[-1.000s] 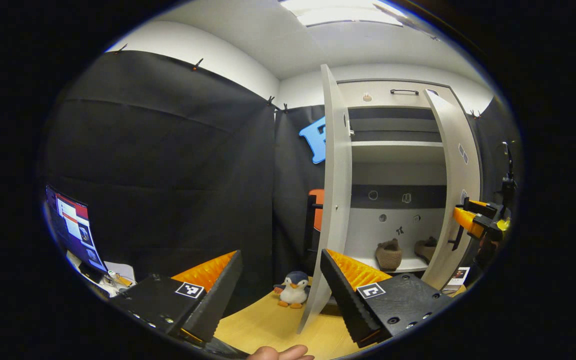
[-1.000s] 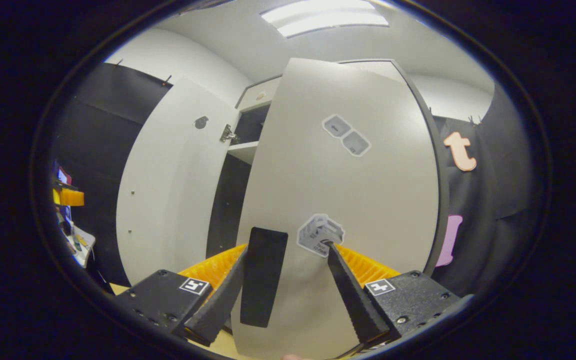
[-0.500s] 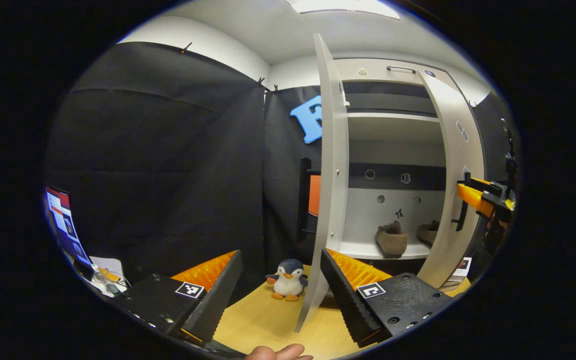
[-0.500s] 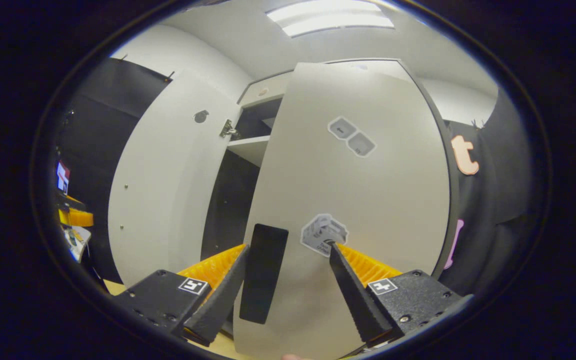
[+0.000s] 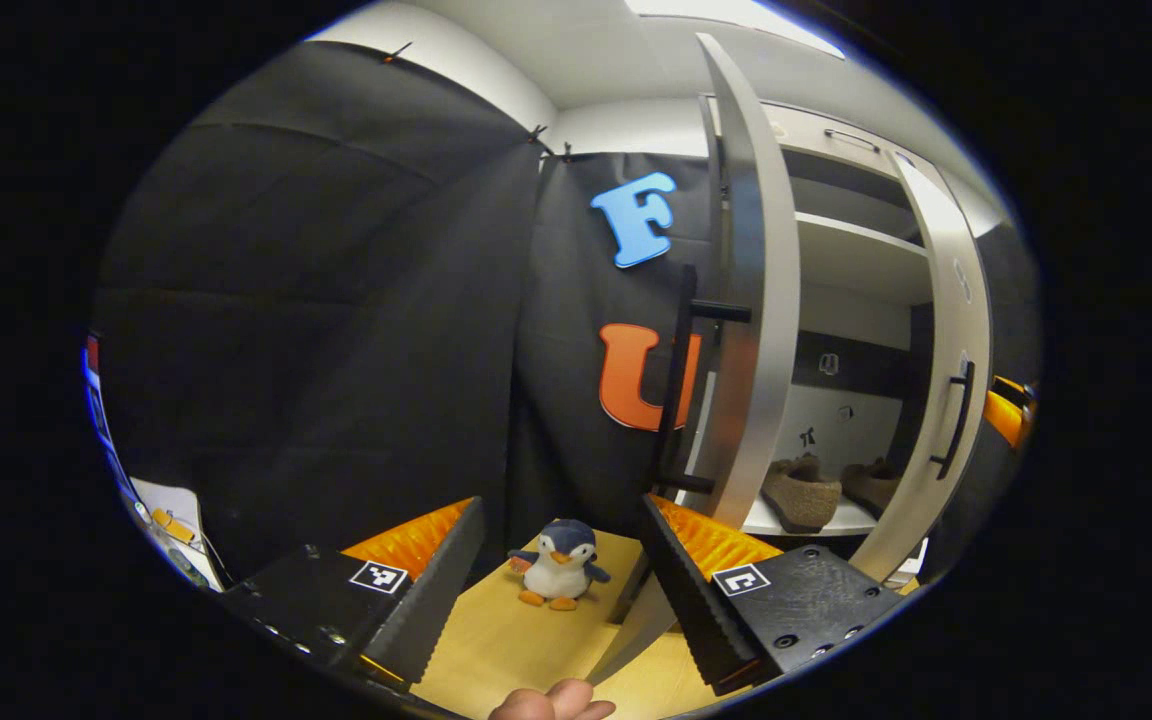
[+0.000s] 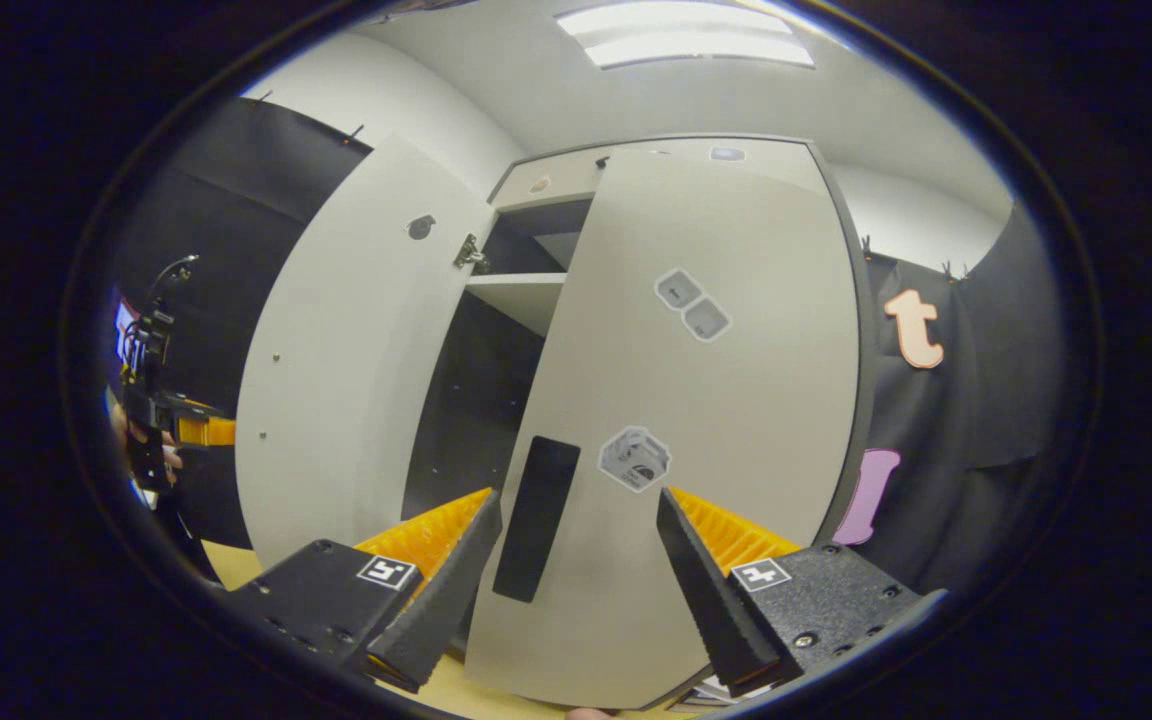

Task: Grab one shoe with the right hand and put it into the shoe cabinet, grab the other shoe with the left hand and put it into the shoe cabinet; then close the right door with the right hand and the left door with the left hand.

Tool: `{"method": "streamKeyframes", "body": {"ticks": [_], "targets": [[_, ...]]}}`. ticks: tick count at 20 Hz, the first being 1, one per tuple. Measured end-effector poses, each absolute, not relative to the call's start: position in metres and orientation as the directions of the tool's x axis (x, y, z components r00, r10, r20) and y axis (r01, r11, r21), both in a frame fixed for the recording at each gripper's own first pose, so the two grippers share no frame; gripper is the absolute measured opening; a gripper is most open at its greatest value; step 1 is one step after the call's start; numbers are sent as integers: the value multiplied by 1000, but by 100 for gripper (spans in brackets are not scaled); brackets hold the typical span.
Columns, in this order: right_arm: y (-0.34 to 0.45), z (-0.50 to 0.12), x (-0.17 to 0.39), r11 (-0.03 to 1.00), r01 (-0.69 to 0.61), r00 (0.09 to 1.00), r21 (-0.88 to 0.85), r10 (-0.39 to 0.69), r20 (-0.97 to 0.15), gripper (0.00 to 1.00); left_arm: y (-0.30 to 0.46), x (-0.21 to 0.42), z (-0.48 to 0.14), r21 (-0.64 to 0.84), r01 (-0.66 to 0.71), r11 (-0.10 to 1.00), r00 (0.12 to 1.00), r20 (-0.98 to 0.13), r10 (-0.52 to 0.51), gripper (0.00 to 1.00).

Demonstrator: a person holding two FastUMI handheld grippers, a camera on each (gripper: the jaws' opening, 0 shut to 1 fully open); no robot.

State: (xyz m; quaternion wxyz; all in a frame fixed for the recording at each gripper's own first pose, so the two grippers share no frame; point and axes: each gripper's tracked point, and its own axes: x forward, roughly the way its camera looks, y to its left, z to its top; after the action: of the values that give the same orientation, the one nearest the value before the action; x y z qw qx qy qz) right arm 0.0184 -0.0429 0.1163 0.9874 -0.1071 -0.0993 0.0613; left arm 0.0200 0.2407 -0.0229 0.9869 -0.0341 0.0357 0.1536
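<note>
Inside the shoe cabinet [image 5: 841, 290], both shoes sit on the bottom shelf: one shoe [image 5: 801, 493] nearer the left door, the other shoe [image 5: 874, 485] just beside it toward the right door. The placing part of the task looks done.

Left gripper view: the left door [image 5: 751, 330] stands wide open, seen almost edge-on, its dark handle [image 5: 681, 380] facing outward. The left gripper [image 5: 561, 560] is spread open and holds nothing; its fingers straddle the door's lower edge without touching, as far as I can tell. A toy penguin [image 5: 556, 565] sits on the wooden floor [image 5: 496, 640] near the door's foot.

Right gripper view: the right door [image 6: 696, 420] is partly swung in, a dark gap still showing between it and the left door [image 6: 346, 370]. The right gripper [image 6: 576, 560] is open, empty, and close in front of the door face near its dark handle [image 6: 534, 518]; contact cannot be confirmed.

Judgement: neither door is shut yet. Right door needs its final push home, then the left door its whole swing.
</note>
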Motion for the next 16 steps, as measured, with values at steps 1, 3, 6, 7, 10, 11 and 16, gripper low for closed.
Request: {"method": "streamKeyframes", "body": {"ticks": [1, 3, 6, 7, 10, 11, 16], "targets": [[-42, 112, 18, 970, -100, 976, -221, 139, 169, 99, 234, 22, -22, -34, -274, 961, 959, -84, 270, 94], [-40, 104, 15, 971, -102, 981, -217, 133, 138, 99, 214, 31, -17, -19, -202, 979, 976, -91, 200, 94], [-39, 108, 9, 974, -105, 980, -201, 135, 144, 99, 138, 35, -30, -138, 2, 990, 986, -167, -25, 94], [-39, 108, 8, 973, -107, 981, -203, 137, 139, 100, 115, 30, -30, -149, 28, 988, 983, -176, -54, 95], [-42, 110, 1, 977, -77, 983, -200, 109, 151, 100, 99, 32, -7, -141, 44, 989, 995, -82, -56, 97], [-43, 106, -3, 980, -73, 984, -185, 101, 148, 99, 94, 33, -3, -156, 58, 986, 995, -72, -70, 95], [-50, 89, -21, 994, -57, 992, -97, 67, 109, 100, 82, 67, 11, -238, 79, 968, 992, -81, -100, 95]]}}
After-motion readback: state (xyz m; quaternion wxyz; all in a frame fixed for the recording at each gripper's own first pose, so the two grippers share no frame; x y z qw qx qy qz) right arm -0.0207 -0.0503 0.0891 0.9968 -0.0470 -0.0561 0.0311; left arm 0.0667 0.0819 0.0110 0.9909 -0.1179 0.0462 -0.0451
